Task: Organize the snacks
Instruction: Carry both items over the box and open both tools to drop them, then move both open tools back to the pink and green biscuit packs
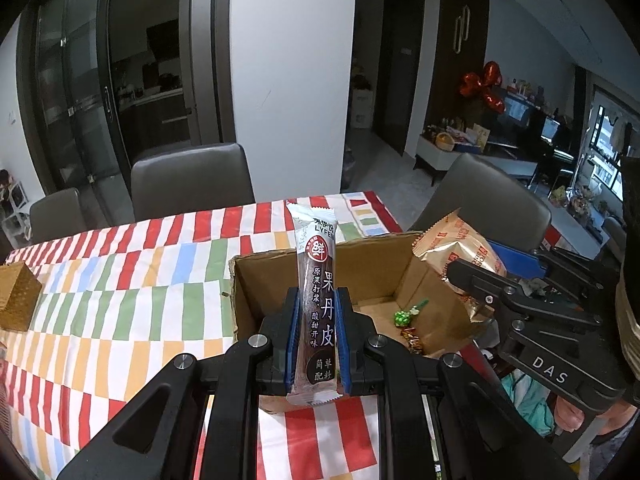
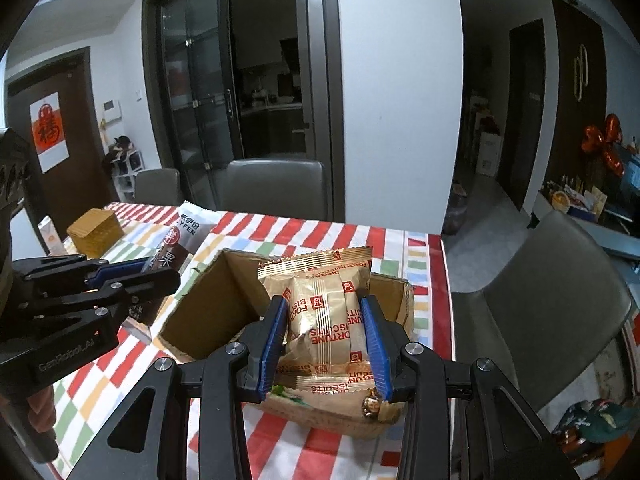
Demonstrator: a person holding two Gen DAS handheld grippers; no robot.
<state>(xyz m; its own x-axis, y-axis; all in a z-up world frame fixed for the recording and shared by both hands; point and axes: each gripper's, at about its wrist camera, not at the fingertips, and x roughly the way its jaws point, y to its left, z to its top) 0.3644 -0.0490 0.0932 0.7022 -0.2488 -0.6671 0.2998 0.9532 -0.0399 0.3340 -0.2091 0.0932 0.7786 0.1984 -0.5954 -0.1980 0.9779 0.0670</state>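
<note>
Count: 1 box (image 1: 372,264), 1 fruit-leather bar (image 1: 317,308), 1 biscuit pack (image 2: 326,320), 2 loose candies (image 1: 408,326), 3 chairs (image 1: 192,180), 1 basket (image 1: 16,296).

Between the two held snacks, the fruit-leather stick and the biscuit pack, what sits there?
The open cardboard box: in the left wrist view its inside lies between the fruit-leather stick and the biscuit pack, with small candies on its floor.

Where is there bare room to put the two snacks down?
Free: the cardboard box floor along its left wall, beside the small candies; also the tablecloth between the box and the wicker box. Crowded: the box's right side, where the two grippers meet.
</note>
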